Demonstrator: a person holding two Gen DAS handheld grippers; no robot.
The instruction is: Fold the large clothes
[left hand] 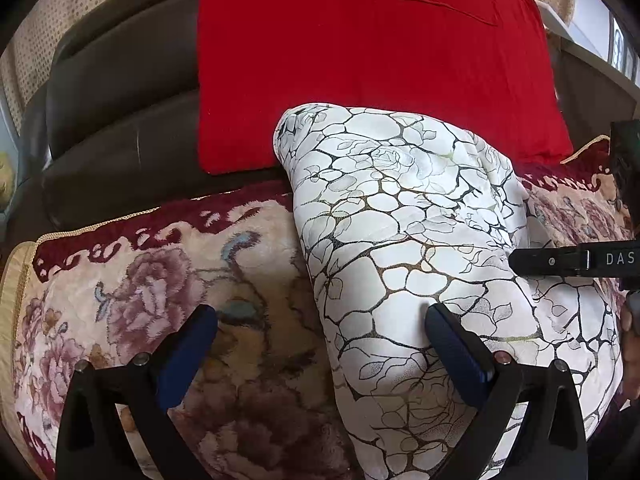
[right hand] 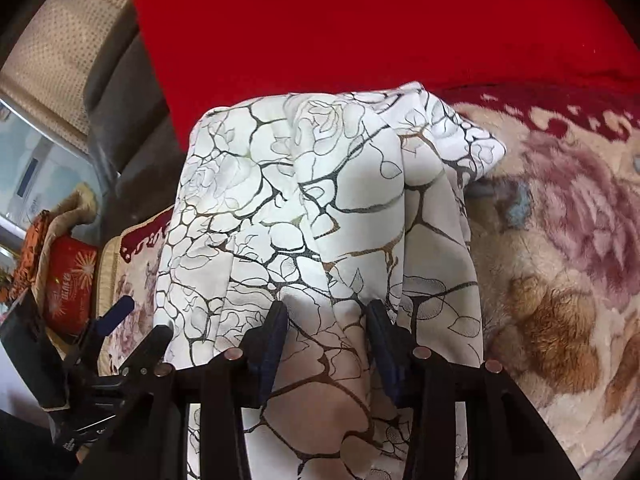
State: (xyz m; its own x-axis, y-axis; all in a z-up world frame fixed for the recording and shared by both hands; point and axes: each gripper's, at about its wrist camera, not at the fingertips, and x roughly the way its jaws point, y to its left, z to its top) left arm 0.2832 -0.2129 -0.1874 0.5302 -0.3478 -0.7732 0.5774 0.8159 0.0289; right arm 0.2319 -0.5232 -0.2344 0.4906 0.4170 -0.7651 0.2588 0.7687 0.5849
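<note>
Left claw [left hand: 320, 332]: jaws spread wide, nothing between them; right fingertip [left hand: 444, 320] touches the white folded garment with black-and-gold crackle print [left hand: 400, 208]. Right claw [right hand: 327, 316]: jaws part-open, both resting against the garment, no clamping evident. Garment lies on a floral plush blanket [left hand: 160, 300], below a red cushion [left hand: 360, 60].
</note>
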